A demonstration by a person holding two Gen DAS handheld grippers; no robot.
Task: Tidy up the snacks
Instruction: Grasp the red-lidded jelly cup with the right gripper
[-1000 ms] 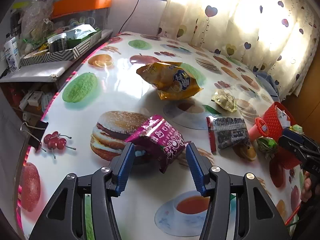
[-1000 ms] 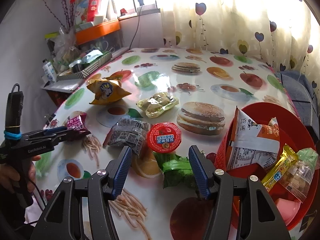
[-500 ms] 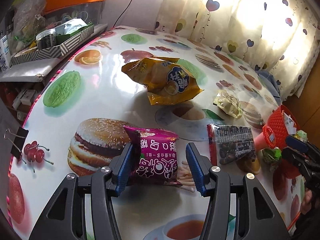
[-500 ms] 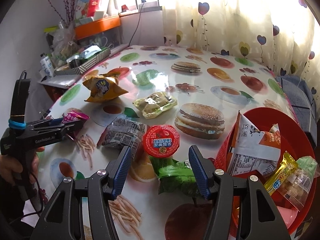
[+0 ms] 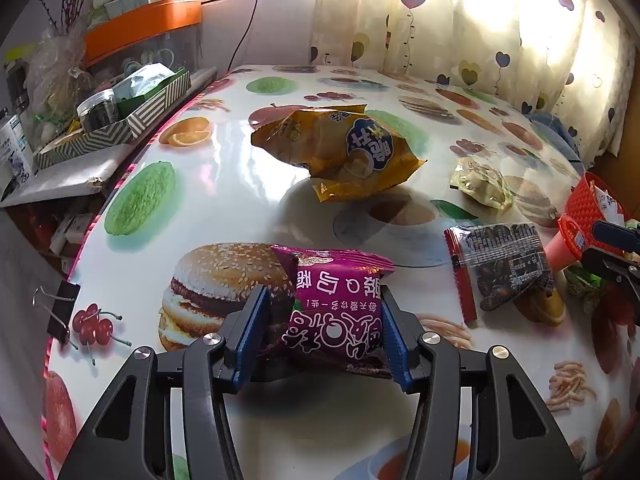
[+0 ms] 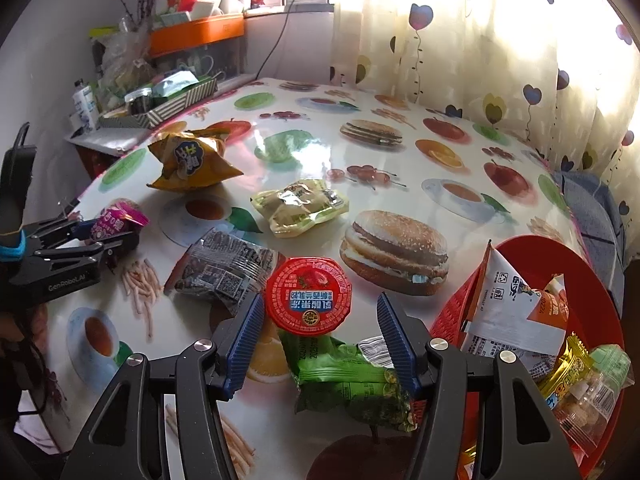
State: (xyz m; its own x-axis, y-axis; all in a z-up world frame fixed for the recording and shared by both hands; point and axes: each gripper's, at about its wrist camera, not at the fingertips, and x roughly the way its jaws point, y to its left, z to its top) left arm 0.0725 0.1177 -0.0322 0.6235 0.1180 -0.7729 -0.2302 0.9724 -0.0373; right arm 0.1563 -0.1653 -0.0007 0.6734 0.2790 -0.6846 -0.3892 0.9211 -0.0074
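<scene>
While the left gripper [image 5: 322, 336] closes around the purple packet [image 5: 338, 312], right pad touching and left pad just clear, the right gripper [image 6: 320, 338] hangs released over the green packet [image 6: 352, 380] and red cup [image 6: 308, 294]. The red basket [image 6: 600, 304], near right, holds several snacks; a yellow bag [image 6: 192, 160], pale packet [image 6: 300, 206] and dark packet [image 6: 224, 266] remain on the counter [image 6: 400, 160]. Far left is a cluttered shelf [image 6: 120, 138]; curtains [image 6: 480, 40] hang behind.

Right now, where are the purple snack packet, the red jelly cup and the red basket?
purple snack packet [image 5: 336, 316], left wrist view, middle of its printed front.
red jelly cup [image 6: 308, 295], right wrist view, centre of its foil lid.
red basket [image 6: 600, 280], right wrist view, inner wall near the far rim.
</scene>
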